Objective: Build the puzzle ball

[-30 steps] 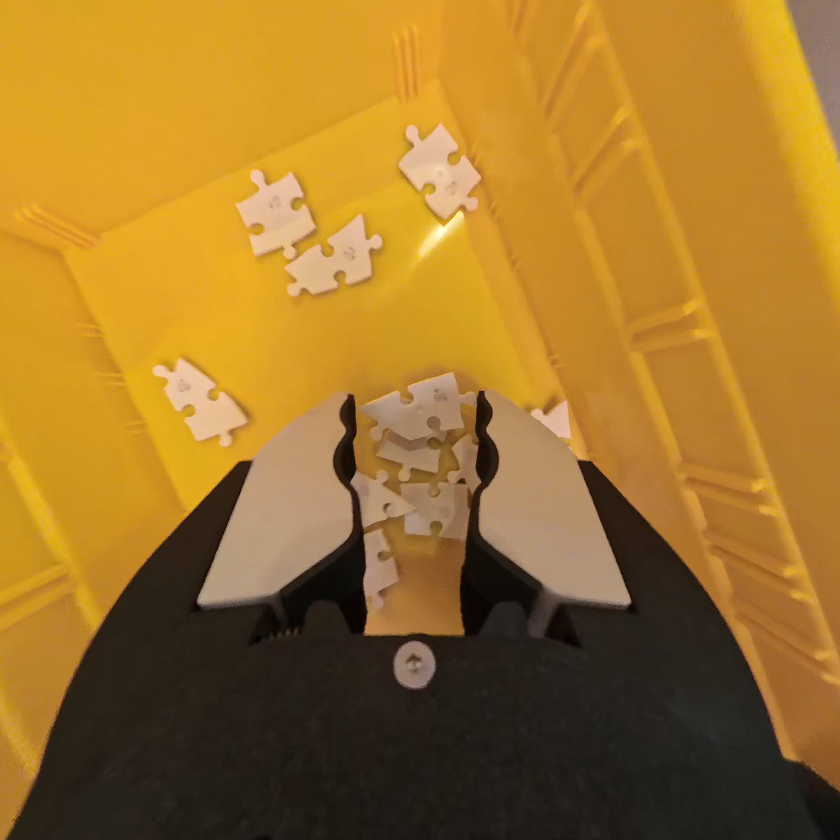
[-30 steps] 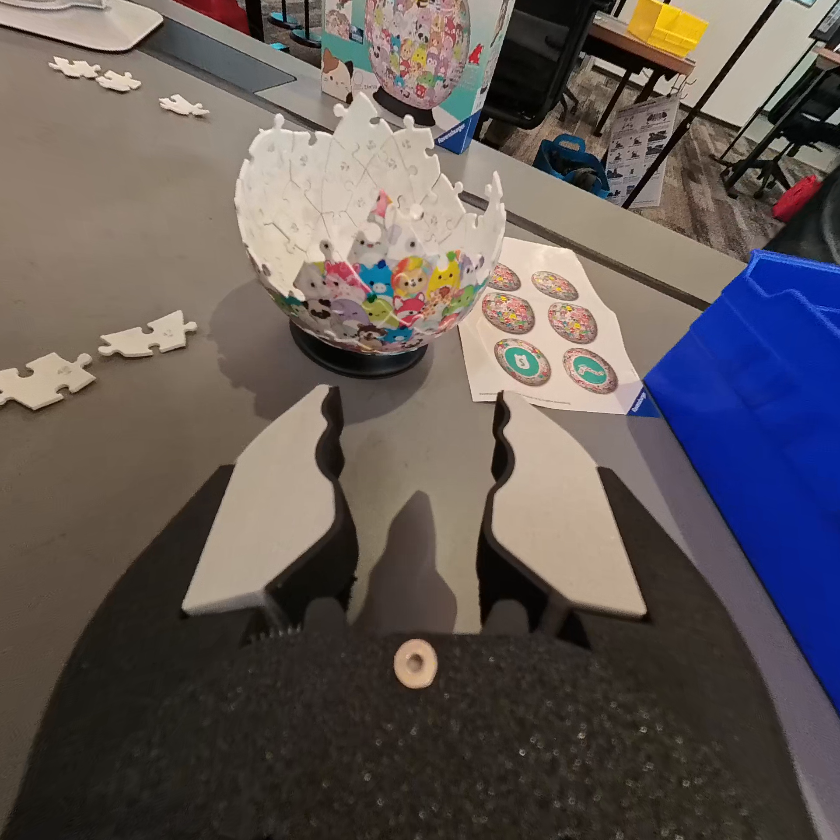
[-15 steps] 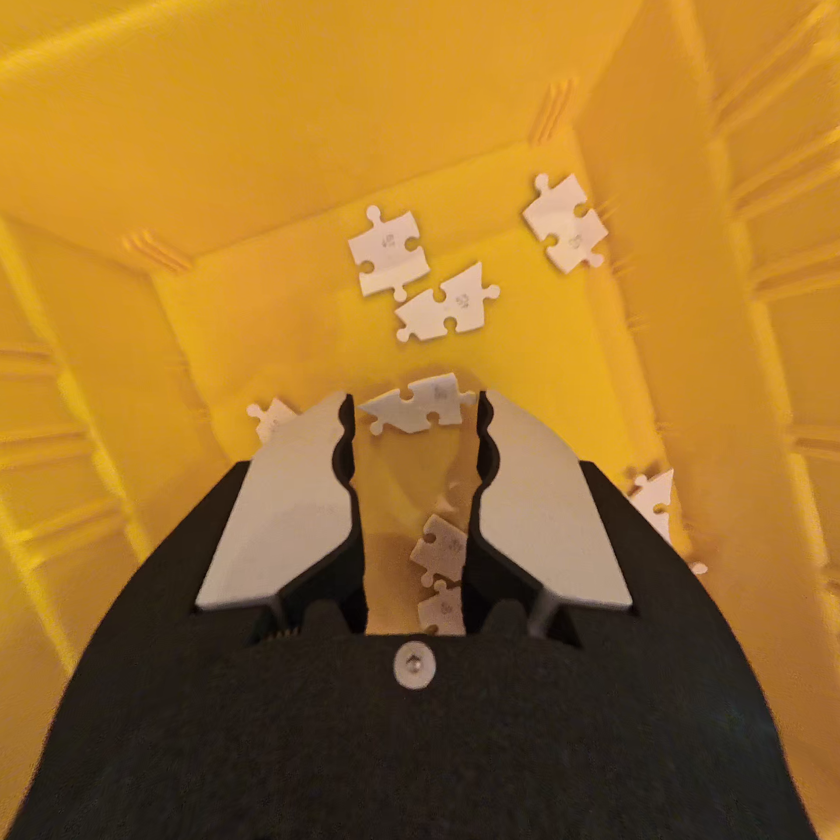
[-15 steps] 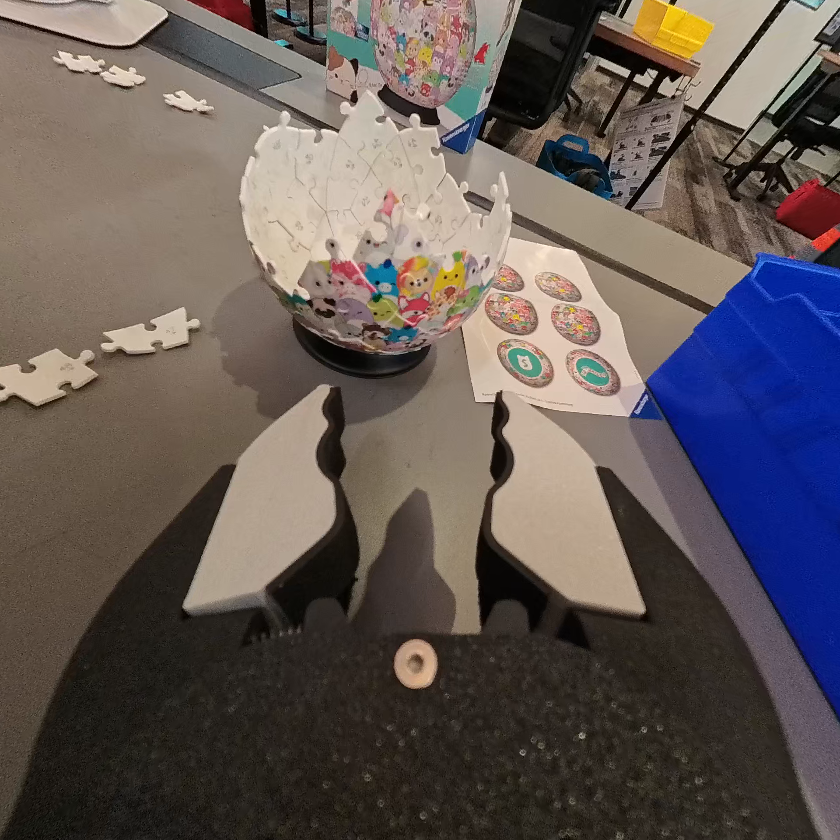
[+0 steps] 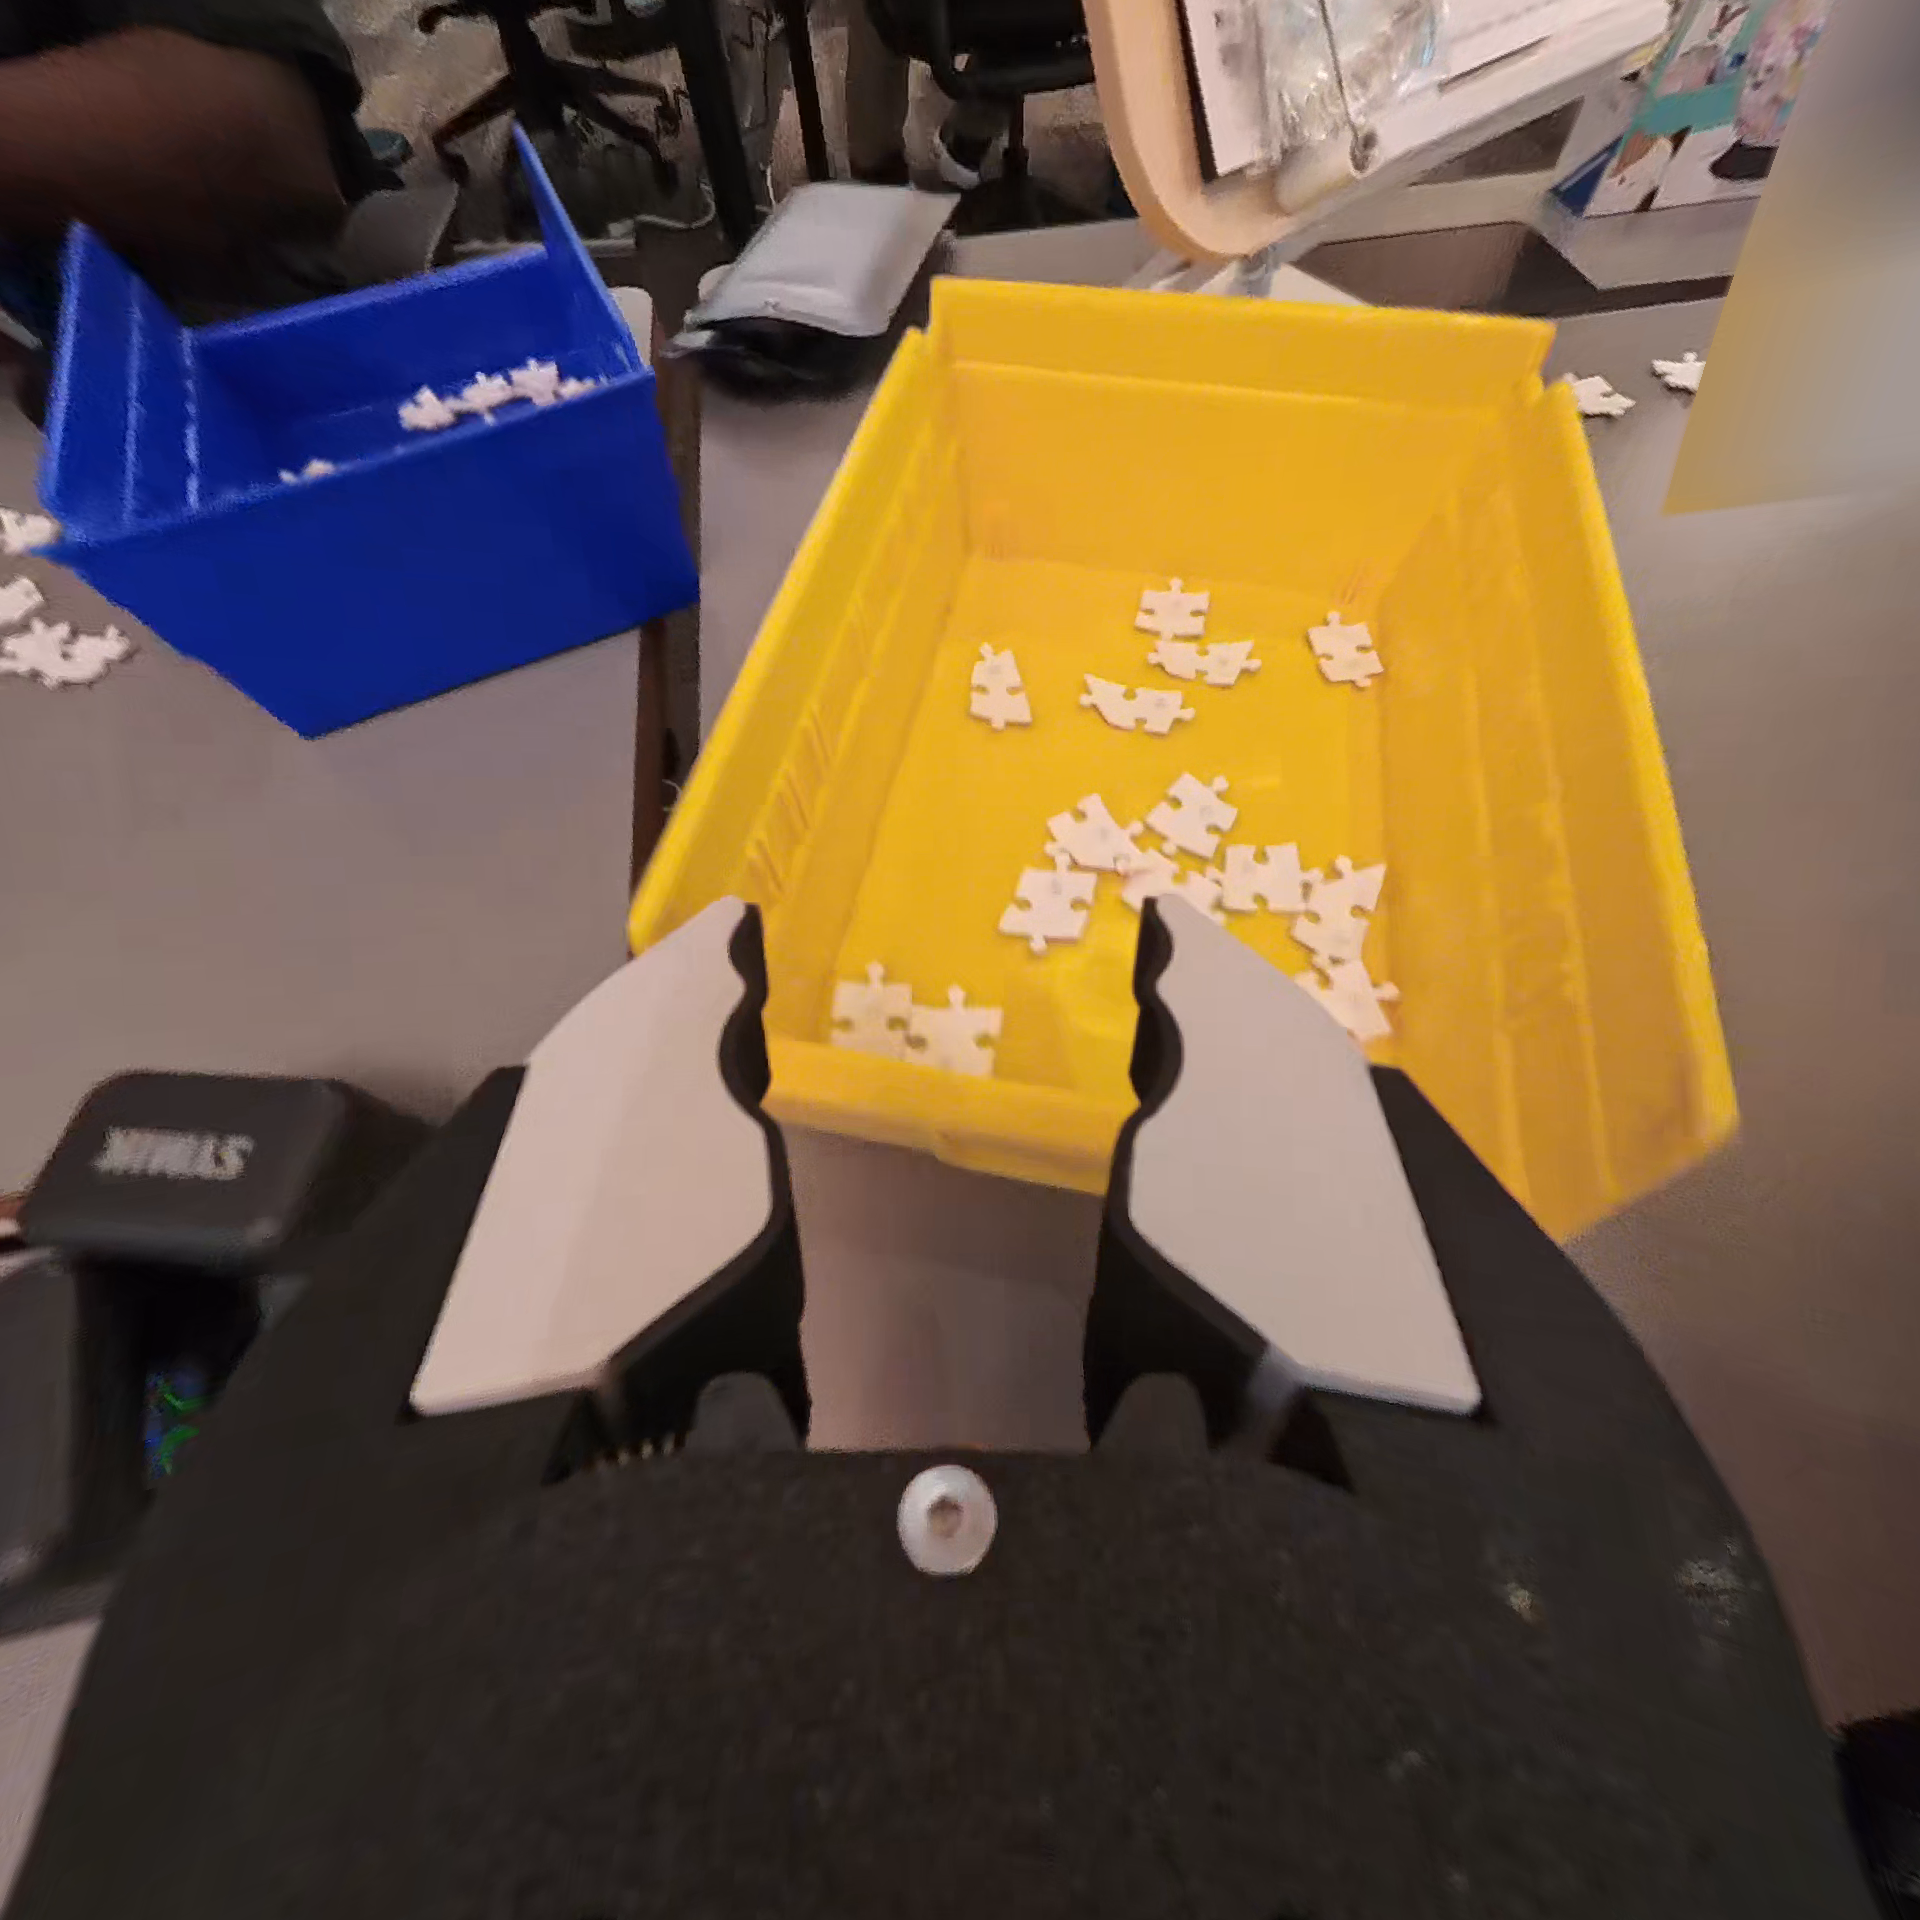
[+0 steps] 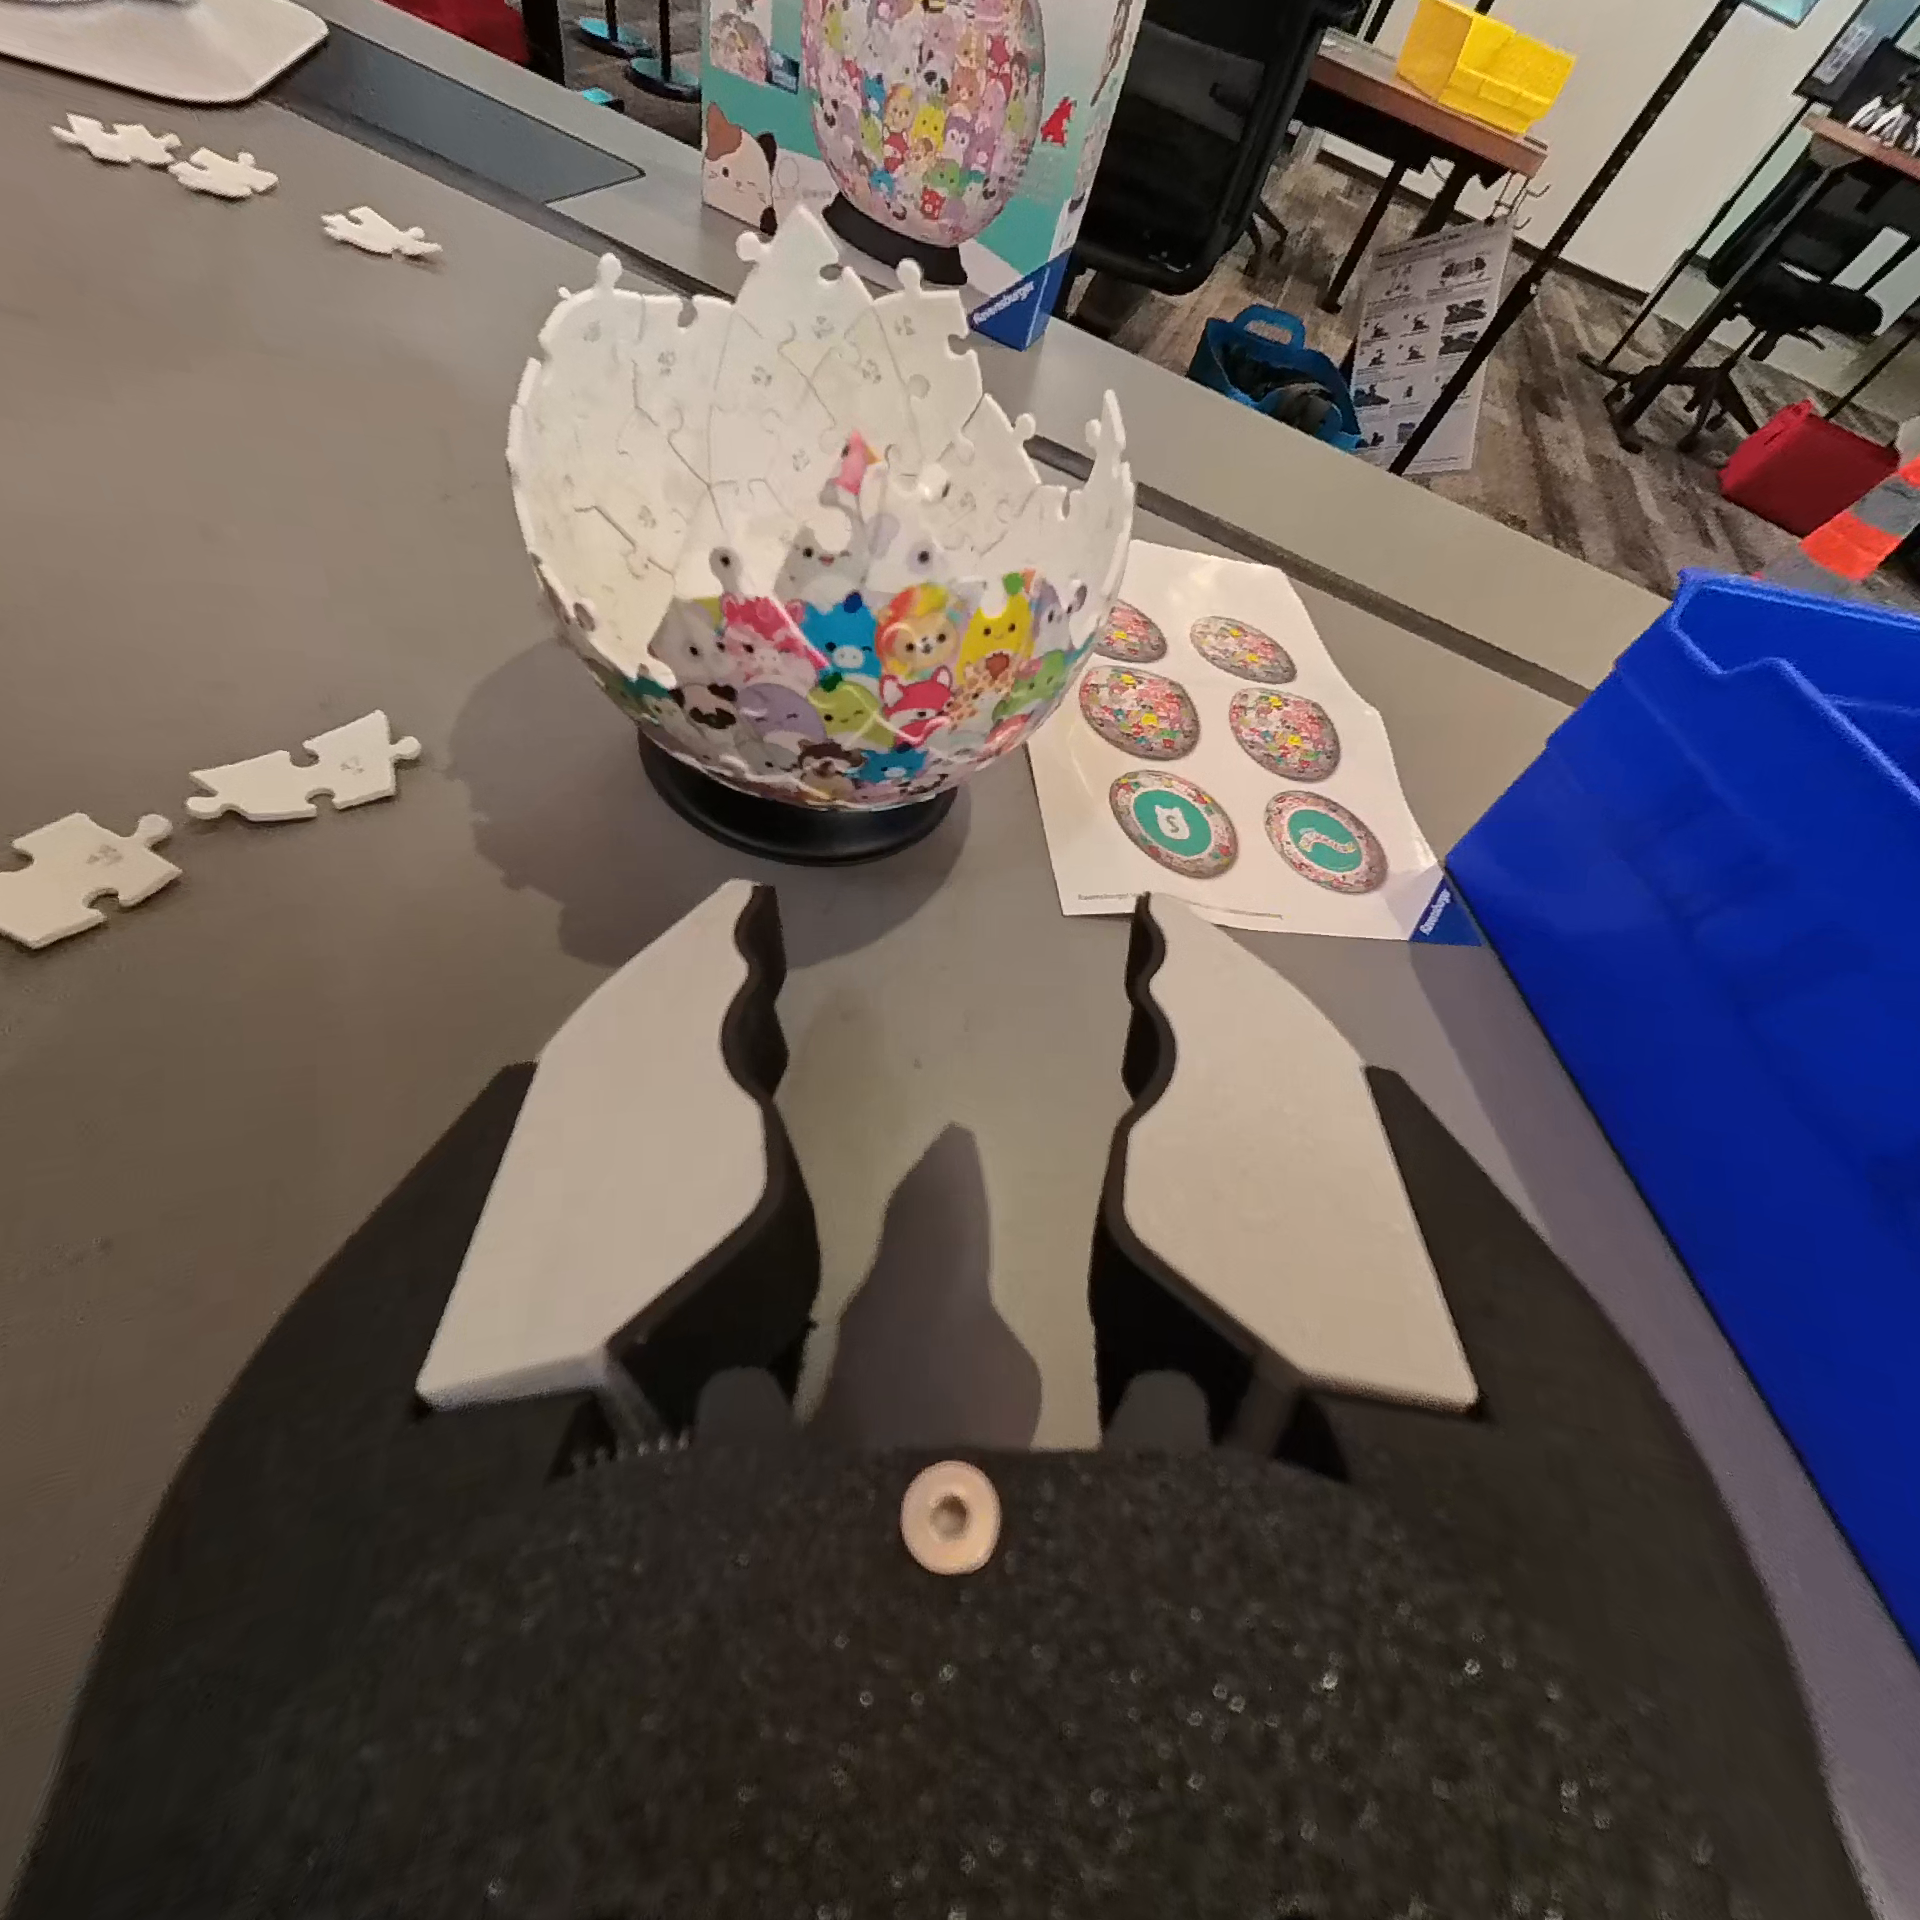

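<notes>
Hovering empty with jaws spread, left gripper faces the yellow bin of loose white puzzle pieces; right gripper, likewise spread and empty, points at the half-built puzzle ball on its black stand.

Bare table before puzzle ball; blue bin rightward

White puzzle pieces are seen in a yellow bin, with a blue bin beside it on the grey bench. The puzzle ball is patterned outside with many-coloured cartoon animals and is plain white inside, on a black stand. Pale grey fingers are set in black foam.
</notes>
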`<state>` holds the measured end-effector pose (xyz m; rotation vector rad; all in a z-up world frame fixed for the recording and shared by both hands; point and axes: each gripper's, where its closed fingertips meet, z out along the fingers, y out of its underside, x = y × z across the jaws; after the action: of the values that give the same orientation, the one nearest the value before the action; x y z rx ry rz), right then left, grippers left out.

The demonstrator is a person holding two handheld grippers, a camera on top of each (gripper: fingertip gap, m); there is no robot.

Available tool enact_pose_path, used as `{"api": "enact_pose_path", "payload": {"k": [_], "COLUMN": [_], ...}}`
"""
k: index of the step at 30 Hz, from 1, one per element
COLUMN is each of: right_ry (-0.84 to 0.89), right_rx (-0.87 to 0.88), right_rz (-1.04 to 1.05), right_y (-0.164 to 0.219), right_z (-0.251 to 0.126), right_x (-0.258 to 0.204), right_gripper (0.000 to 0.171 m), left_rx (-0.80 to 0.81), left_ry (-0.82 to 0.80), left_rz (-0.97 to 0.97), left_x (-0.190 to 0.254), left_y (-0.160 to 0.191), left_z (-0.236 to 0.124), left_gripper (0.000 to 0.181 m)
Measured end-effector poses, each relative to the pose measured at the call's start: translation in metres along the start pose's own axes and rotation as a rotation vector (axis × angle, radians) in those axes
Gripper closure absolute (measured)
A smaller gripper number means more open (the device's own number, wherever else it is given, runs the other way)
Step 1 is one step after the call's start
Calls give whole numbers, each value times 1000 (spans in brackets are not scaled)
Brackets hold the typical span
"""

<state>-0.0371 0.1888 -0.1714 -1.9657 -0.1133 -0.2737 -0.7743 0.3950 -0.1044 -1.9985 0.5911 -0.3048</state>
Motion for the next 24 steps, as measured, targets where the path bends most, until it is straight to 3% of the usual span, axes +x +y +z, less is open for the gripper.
{"api": "enact_pose_path", "payload": {"k": [6,15,24], "right_ry": [-19,-5,-11], "right_rx": [-32,-37,-62], "right_rz": [23,7,-2], "right_y": [4,4,7], "right_z": [3,4,6], "right_x": [0,0,-1], "right_gripper": [108,108,108], "left_rx": [-70,-52,-91], "left_ry": [25,170,213], "left_rz": [14,24,71], "left_x": [19,47,55], "left_y": [29,27,29], "left_z": [-1,15,25], "left_gripper": [109,115,117]}}
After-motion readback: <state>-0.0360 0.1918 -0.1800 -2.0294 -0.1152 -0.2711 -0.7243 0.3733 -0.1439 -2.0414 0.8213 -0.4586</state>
